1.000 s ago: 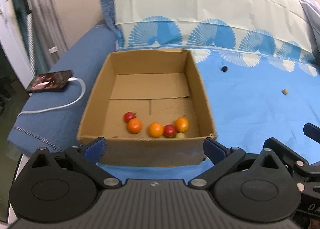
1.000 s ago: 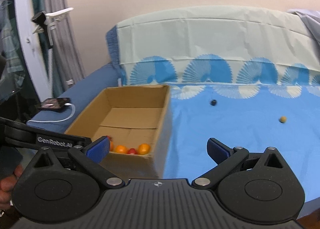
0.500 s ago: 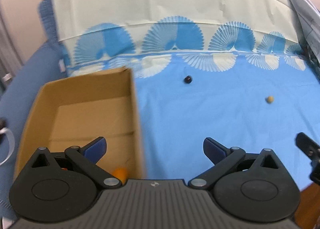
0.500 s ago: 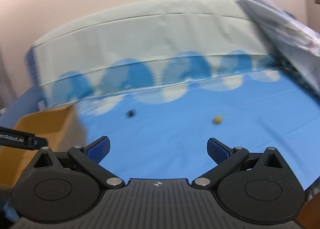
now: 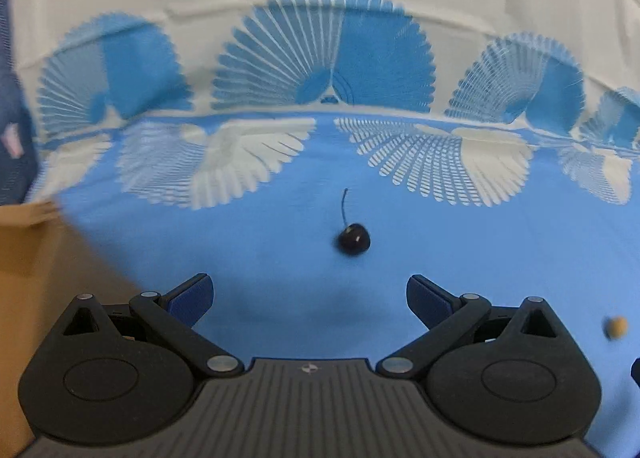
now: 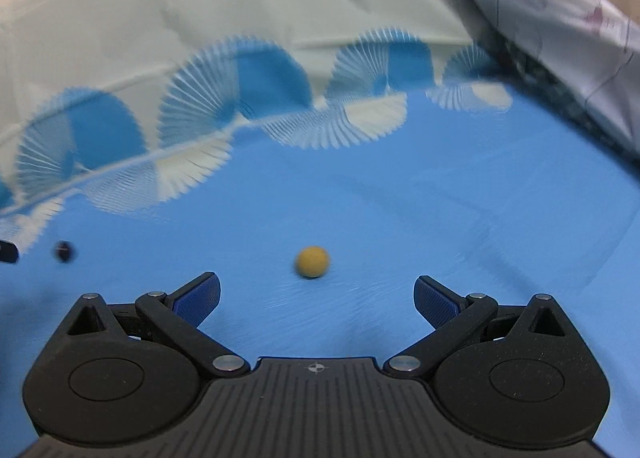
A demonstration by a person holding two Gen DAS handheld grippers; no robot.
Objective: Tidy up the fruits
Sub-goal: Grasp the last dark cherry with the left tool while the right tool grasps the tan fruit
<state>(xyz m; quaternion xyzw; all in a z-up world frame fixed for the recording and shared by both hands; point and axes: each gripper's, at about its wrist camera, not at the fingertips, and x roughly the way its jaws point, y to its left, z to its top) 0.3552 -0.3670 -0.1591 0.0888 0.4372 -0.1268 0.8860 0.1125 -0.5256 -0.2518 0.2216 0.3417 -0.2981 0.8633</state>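
A dark cherry (image 5: 353,244) with a thin stem lies on the blue sheet (image 5: 280,258), just beyond my open left gripper (image 5: 310,296) and slightly right of its centre line. A small tan round fruit (image 6: 313,262) lies on the sheet a short way ahead of my open right gripper (image 6: 317,296), between its fingers' lines. The same tan fruit (image 5: 615,327) shows at the right edge of the left wrist view, and the cherry (image 6: 64,252) at the left of the right wrist view. Nothing is held by either gripper.
A cardboard box (image 5: 36,278) edge fills the lower left of the left wrist view. A pale pillow with blue fan prints (image 5: 320,69) runs along the back. Grey patterned bedding (image 6: 560,37) rises at the right.
Both grippers have swung right, away from the box, and moved forward and down towards the sheet. The cherry and the tan fruit now look much larger and closer.
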